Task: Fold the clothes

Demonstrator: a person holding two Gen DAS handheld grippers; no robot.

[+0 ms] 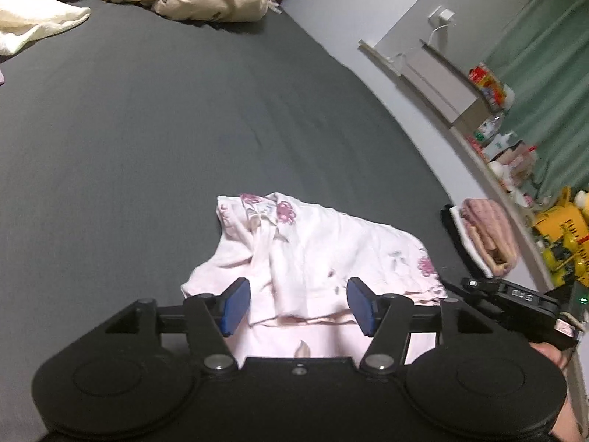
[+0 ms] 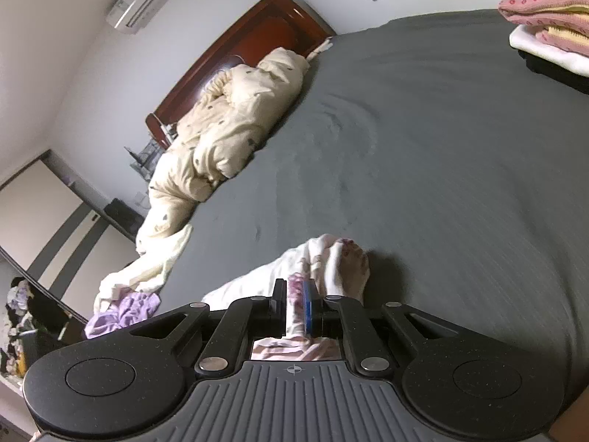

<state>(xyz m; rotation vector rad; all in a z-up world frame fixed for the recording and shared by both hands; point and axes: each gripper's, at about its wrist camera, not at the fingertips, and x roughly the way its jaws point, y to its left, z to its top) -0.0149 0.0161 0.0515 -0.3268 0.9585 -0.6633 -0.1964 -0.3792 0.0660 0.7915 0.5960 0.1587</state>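
Garment lies straight ahead of the free left claw, with the right claw pinning one end

Blue pads of the left gripper (image 1: 299, 304) stand well apart, with pale pink cloth showing between them but neither pad pressing on it; nothing is clamped there. The floral garment (image 1: 316, 254) spreads forward and to the right from this claw, a loosely bunched heap on the dark grey bedsheet (image 1: 184, 129). Its long axis appears to run crosswise to the claw's pointing line, from a rounded edge low on the left toward a purple-flowered corner at the right, near where the other tool's black body enters the left-wrist view.

The right gripper (image 2: 294, 309) has its jaws drawn together on a fold of the same cloth, which rises as a gathered ridge just beyond the fingertips.

So the left hand is the free one, and the nearest loose edge sits just ahead of and below its pads. My judgement is that the coming move depends on the left claw dropping onto that near edge while the right keeps its end.

Farther out, a folded pink stack (image 1: 486, 235) rests at the bed's right edge, and a cream quilt (image 2: 228, 129) lies bunched against the wooden headboard (image 2: 257, 37).
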